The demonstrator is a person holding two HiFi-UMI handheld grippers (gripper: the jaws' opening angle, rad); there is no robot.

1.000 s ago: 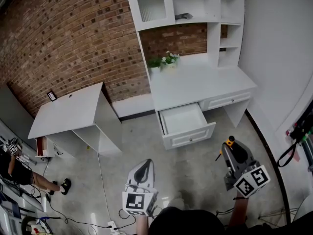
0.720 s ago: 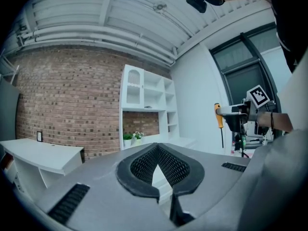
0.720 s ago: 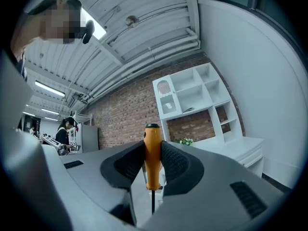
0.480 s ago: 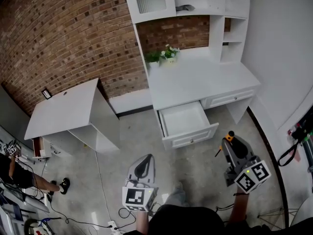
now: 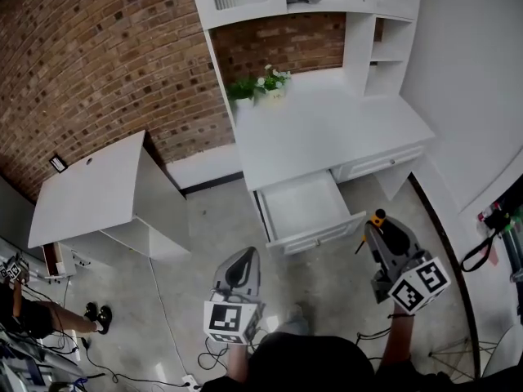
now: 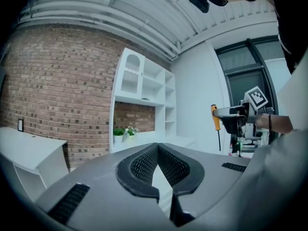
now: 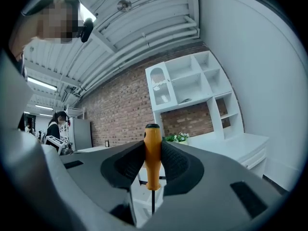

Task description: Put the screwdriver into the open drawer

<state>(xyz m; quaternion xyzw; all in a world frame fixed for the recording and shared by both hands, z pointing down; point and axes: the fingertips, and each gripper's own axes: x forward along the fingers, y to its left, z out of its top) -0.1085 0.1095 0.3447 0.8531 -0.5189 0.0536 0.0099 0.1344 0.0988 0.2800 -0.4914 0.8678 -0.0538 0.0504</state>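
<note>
The screwdriver (image 5: 376, 219), with an orange handle and a thin dark shaft, stands upright in my right gripper (image 5: 380, 229), which is shut on the handle (image 7: 152, 153); the shaft hangs below the jaws. In the head view this gripper hovers just right of the front corner of the open white drawer (image 5: 320, 233), whose inside looks bare. My left gripper (image 5: 242, 258) is over the floor in front of the drawer, jaws shut on nothing (image 6: 157, 147). The left gripper view shows the screwdriver (image 6: 214, 115) off to the right.
The drawer belongs to a white desk (image 5: 327, 137) with a shelf hutch and small potted plants (image 5: 257, 84) against a brick wall. A second white desk (image 5: 90, 190) stands at left. A person (image 5: 24, 317) and floor cables are far left; equipment (image 5: 498, 223) is at right.
Both grippers have moved forward toward the desk. The open drawer now lies closer to them, its front corner right by the held screwdriver. Both grips look unchanged.
</note>
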